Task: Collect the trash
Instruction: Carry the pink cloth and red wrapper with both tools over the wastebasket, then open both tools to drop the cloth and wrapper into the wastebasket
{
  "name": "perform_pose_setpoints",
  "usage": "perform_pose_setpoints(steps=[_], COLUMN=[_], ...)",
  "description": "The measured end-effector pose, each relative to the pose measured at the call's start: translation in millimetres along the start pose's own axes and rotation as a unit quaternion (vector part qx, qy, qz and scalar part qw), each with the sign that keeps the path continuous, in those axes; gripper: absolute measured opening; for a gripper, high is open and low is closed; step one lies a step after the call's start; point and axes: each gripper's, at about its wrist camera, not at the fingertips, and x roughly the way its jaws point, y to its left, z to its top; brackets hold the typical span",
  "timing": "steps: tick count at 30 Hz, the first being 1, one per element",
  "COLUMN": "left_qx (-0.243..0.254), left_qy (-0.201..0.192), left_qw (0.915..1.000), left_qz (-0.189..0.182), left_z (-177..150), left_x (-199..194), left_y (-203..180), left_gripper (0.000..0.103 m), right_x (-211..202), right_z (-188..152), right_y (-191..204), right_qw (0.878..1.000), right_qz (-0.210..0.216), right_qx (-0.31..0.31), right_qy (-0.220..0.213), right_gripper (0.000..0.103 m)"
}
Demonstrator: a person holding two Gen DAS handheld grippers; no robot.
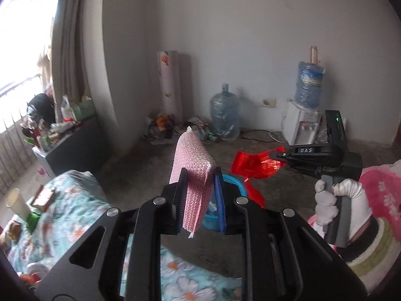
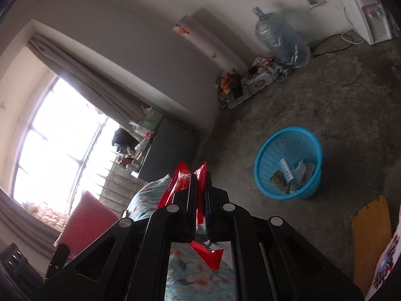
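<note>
My left gripper (image 1: 200,175) is shut on a pink foam net sheet (image 1: 193,160), which stands upright between its fingers. To the right, a gloved hand holds my right gripper (image 1: 275,156), shut on a crinkled red wrapper (image 1: 253,165). The blue basket (image 1: 235,181) is mostly hidden behind my left fingers. In the right wrist view my right gripper (image 2: 200,178) pinches the red wrapper (image 2: 180,178), which sticks out above and below the fingers. The blue basket (image 2: 280,143) sits on the floor ahead and to the right, with several scraps inside. The pink sheet (image 2: 87,220) shows at lower left.
A bed with a floral cover (image 1: 75,200) lies below both grippers, with a paper cup (image 1: 16,200) on it. A cluttered dark cabinet (image 1: 75,143) stands by the window. A water jug (image 1: 224,113), a dispenser (image 1: 300,125) and cables line the far wall. An orange board (image 2: 371,238) lies on the concrete floor.
</note>
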Motion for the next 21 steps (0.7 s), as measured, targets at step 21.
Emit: perform_pose_setpoints(steps=[21], left_qx=[-0.109], left_qy=[0.201], left_qw=[0.9668], left_qz=[-0.114], left_z=[19.2], left_x=[341.2], left_y=[-18.3], left_gripper=[0.054], right_x=[174.8], right_z=[65.9], right_y=[-130.2], right_qw=[0.985], right_qz=[-0.158], right_qx=[0.055], right_qy=[0.051], right_gripper=[0.016])
